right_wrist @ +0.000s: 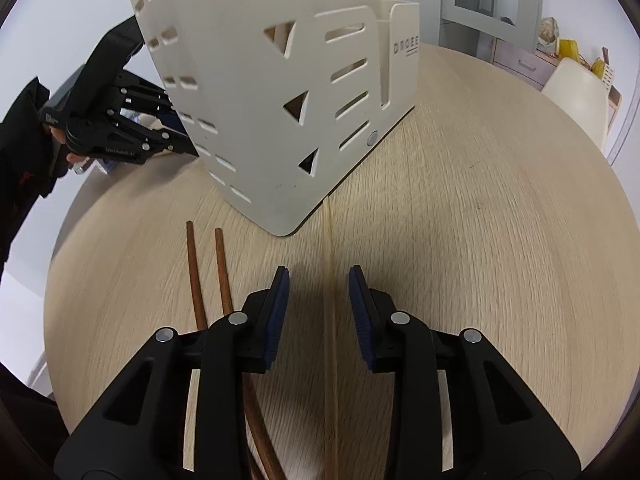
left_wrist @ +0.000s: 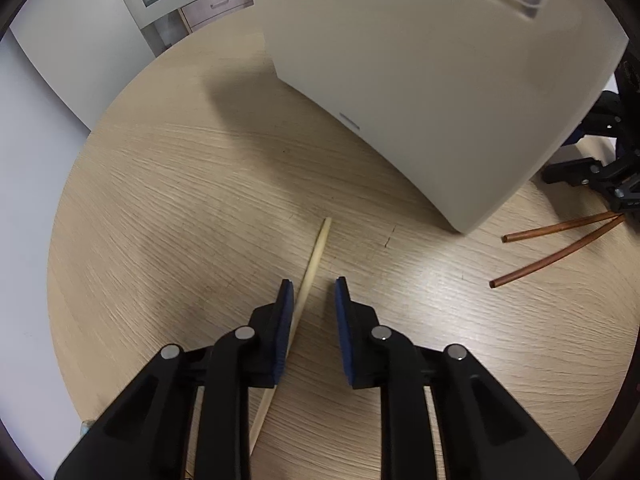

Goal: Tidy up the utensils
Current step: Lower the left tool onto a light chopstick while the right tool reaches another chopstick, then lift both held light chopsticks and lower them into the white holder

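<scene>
Left gripper point(left_wrist: 314, 284) spread, pale chopstick point(left_wrist: 316, 250) lying between jaws, seemingly against one pad, far pad clear; nothing pinched yet; right gripper point(right_wrist: 319, 274) spread over second pale chopstick point(right_wrist: 329, 320), also unpinched; both pale sticks flat on table point(left_wrist: 180, 184), just in front of cream utensil holder point(right_wrist: 260, 100); brown chopstick pair point(right_wrist: 208, 272) beside holder's near corner, splayed; risk: off-centre closure judged likely to roll or flick thin stick away; flat stick may slip under pads; brown pair near right jaws, may be nudged.
</scene>
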`<state>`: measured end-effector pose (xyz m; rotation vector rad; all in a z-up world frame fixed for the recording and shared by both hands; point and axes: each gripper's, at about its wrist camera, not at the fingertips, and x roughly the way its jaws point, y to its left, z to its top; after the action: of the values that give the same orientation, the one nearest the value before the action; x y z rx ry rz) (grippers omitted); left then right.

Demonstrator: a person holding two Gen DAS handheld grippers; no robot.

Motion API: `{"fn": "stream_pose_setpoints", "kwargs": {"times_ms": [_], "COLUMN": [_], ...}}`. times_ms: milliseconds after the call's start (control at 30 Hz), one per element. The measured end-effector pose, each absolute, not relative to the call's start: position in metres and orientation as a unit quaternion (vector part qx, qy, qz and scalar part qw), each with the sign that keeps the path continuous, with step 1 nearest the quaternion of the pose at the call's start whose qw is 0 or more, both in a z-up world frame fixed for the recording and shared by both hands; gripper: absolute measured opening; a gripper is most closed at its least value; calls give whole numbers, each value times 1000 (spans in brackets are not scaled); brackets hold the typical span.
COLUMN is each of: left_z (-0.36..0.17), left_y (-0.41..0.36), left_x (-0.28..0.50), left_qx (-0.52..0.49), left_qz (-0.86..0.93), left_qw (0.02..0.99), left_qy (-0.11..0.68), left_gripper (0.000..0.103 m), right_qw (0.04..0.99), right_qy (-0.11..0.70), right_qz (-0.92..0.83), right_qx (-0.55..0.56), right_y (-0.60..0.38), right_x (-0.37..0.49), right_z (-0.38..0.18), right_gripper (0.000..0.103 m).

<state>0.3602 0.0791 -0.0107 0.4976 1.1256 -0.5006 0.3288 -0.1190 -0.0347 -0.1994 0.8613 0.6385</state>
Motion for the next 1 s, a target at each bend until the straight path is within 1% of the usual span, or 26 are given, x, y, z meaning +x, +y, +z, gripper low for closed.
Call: {"fn": "stream_pose_setpoints", "kwargs": {"times_ms": [67, 167, 233, 267, 333, 400, 533, 667, 800, 1000], "left_z": [-11, -12, -12, -12, -12, -14, -15, -18, -17, 10], "left_y": [81, 84, 83, 83, 82, 80, 75, 72, 67, 66], "left_x": [363, 365, 368, 368, 367, 367, 361, 354, 338, 306], "left_qx": [227, 219, 216, 216, 216, 214, 221, 216, 236, 229], "left_qz": [-229, -232, -235, -236, -239, -244, -239, -238, -238, -237], "left_qw": [788, 786, 786, 786, 786, 785, 787, 794, 792, 820], "left_qy": [524, 529, 529, 529, 528, 527, 524, 516, 510, 469], "left_gripper": [21, 20, 19, 19, 15, 9, 4, 4, 4, 4], "right_qw": [855, 856, 858, 859, 859, 858, 859, 855, 848, 858], "right_qy": [412, 412, 412, 412, 414, 417, 416, 422, 425, 394], "right_qz": [299, 295, 288, 287, 290, 292, 290, 297, 316, 329], "right_qx": [-100, -101, -102, -101, -86, -73, -75, -53, -4, 29], "right_y": [-116, -114, -115, -116, -120, -124, -123, -128, -146, -173], "right_x": [330, 331, 333, 334, 338, 341, 341, 343, 344, 328], "right_z": [-37, -37, -38, -38, -39, -39, -39, -40, -34, -14], "right_gripper": [27, 21, 14, 12, 5, 5, 5, 5, 5, 5]}}
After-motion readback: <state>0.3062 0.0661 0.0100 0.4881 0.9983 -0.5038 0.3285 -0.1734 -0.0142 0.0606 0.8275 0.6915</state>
